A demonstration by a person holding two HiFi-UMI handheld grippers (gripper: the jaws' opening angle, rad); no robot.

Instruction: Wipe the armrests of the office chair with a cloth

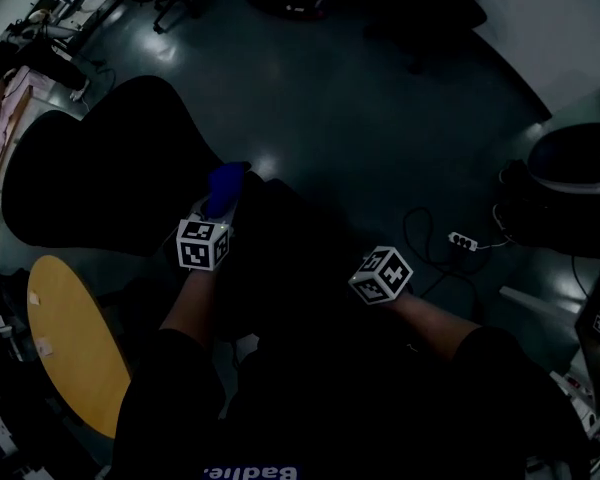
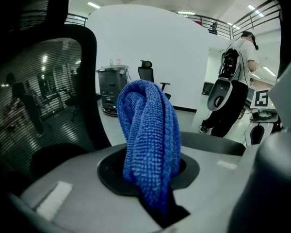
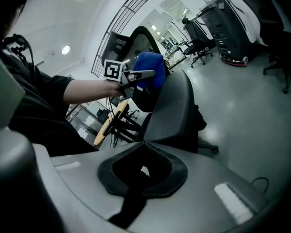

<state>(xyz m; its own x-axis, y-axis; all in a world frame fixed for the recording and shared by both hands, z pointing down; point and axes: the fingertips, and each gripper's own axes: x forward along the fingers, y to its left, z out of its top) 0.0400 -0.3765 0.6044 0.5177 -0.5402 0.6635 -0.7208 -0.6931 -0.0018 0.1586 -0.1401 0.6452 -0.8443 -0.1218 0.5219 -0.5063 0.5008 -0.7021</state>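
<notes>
The black office chair point(image 1: 100, 168) stands at the left of the dim head view; its mesh backrest point(image 2: 39, 81) fills the left gripper view's left side. My left gripper point(image 1: 218, 206) is shut on a bunched blue cloth point(image 2: 148, 130), which sticks up from between the jaws. Seen from the right gripper view, the cloth point(image 3: 148, 74) sits at the top edge of a dark padded chair part point(image 3: 177, 110). My right gripper point(image 3: 140, 174) is lower and to the right, jaws together with nothing between them; its marker cube point(image 1: 381, 274) shows, its jaws lost in the dark.
A round yellow table point(image 1: 65, 348) is at the lower left. A power strip with cable point(image 1: 465, 240) lies on the floor at the right, near a black machine point(image 1: 570, 183). A person with a backpack point(image 2: 242, 47) stands beyond.
</notes>
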